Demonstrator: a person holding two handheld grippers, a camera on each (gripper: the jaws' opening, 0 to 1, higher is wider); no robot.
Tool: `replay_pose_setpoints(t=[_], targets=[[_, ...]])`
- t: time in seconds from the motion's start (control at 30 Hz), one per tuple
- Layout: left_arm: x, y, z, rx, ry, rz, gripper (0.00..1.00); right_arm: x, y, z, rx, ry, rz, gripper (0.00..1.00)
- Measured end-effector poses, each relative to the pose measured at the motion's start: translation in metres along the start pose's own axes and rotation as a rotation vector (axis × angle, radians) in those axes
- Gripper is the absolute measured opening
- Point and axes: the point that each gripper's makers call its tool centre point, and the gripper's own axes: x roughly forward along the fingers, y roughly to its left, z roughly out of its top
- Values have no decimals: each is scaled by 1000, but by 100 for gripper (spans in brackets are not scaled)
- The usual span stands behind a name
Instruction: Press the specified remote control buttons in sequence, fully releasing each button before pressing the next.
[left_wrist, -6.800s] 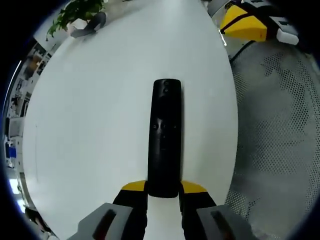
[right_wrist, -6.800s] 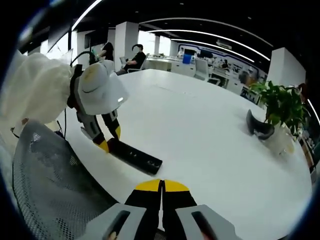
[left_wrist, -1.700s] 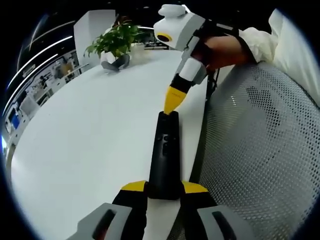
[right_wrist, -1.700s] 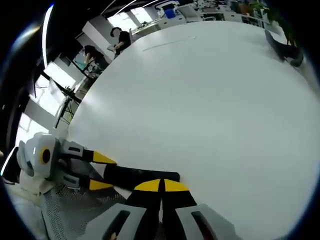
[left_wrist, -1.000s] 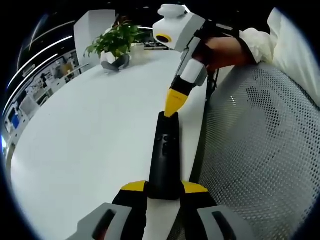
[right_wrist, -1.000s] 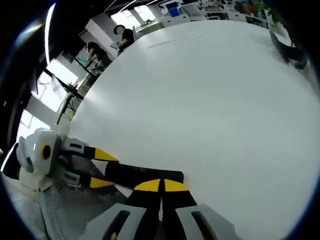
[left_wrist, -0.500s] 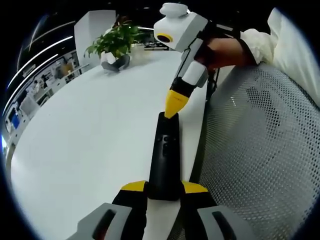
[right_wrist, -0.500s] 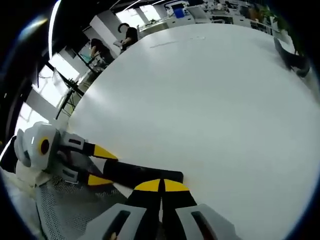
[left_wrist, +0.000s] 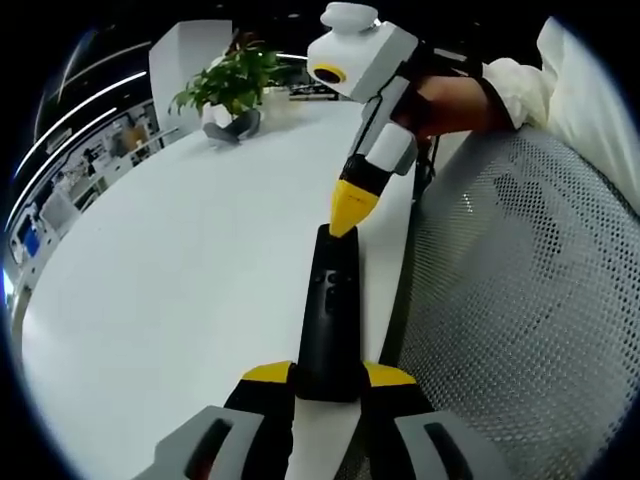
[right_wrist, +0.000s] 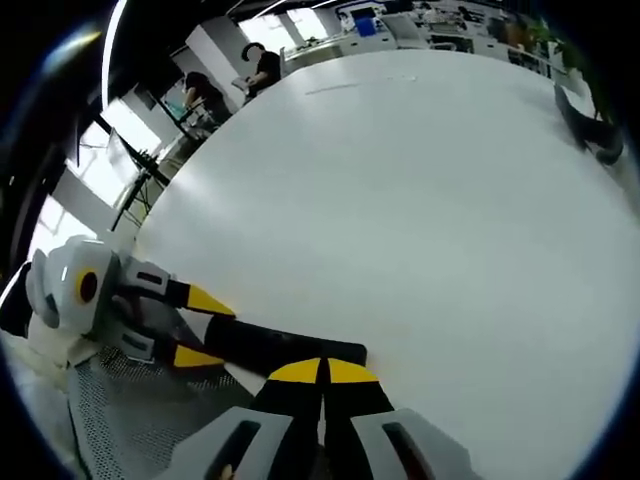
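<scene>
Matt black remote (left_wrist: 329, 310), smooth table (left_wrist: 180, 250)

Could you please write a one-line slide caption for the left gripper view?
Left gripper clamps the black remote while the shut right gripper tips onto its far end.

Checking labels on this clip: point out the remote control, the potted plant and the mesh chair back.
remote control (left_wrist: 331, 310), left gripper view, middle of its body
potted plant (left_wrist: 228, 85), left gripper view, leaves
mesh chair back (left_wrist: 510, 330), left gripper view, mesh panel
</scene>
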Motion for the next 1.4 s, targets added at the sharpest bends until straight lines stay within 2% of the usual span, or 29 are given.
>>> replay_pose_setpoints(t=[0.27, 0.4, 0.63, 1.07, 1.4], targets=[[0, -2, 1, 30, 7, 3, 25, -1, -1, 0, 64, 0, 22, 0], [1, -2, 0, 22, 4, -2, 24, 0, 1, 1, 45, -1, 20, 0], [1, -5, 1, 29, -2, -12, 24, 1, 9, 1, 31, 4, 56, 0], [1, -5, 2, 18, -3, -17, 25, 3, 11, -4, 9, 24, 47, 0], [2, -3, 2, 14, -4, -14, 25, 3, 9, -3, 28, 19, 53, 0]])
